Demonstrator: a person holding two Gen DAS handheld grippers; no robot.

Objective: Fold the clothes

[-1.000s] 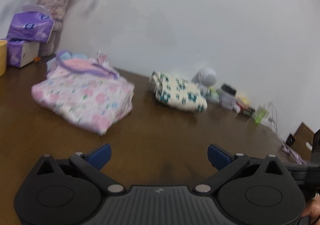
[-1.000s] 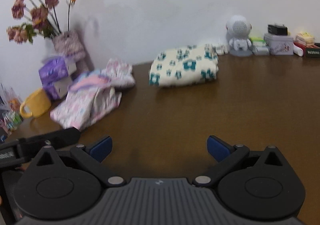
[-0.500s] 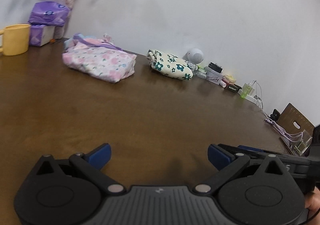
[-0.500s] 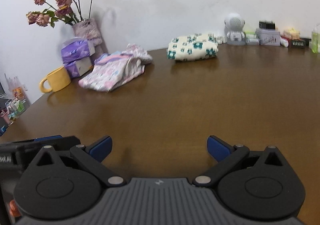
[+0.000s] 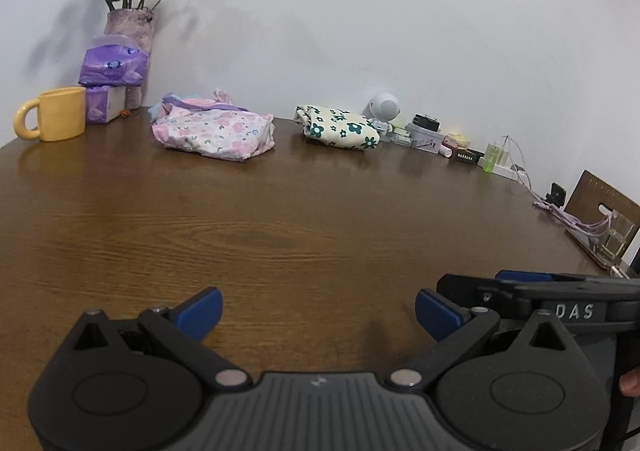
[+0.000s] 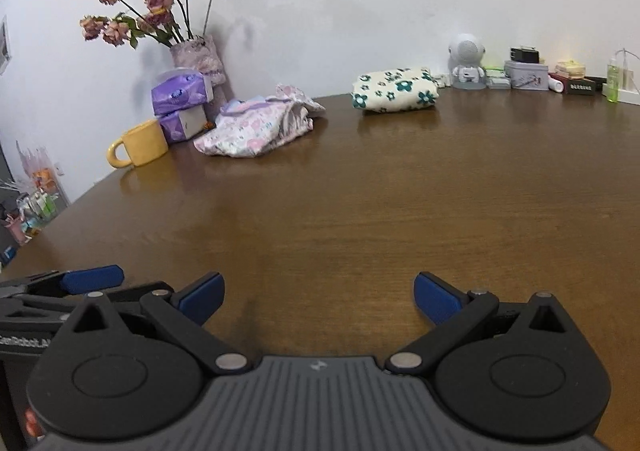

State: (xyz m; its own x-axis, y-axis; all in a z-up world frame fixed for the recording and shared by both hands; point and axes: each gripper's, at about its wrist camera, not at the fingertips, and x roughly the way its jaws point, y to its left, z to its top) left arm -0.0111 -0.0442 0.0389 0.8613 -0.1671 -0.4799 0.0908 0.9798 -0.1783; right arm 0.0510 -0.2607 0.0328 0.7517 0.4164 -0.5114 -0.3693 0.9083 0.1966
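A folded pink floral garment lies at the far side of the brown wooden table. To its right rests a folded cream garment with teal flowers. My left gripper hovers open over the near table edge, nothing between its blue pads, far from both garments. My right gripper is likewise open and empty near the front edge. Each gripper shows at the other view's side: the right gripper, the left gripper.
A yellow mug, purple tissue packs and a vase of dried roses stand at the back left. A white robot figure, small boxes and bottles line the wall. Cables lie at right.
Both grippers have drawn back from the garments toward the near table edge. The folded clothes now look smaller and farther away. Both stayed open.
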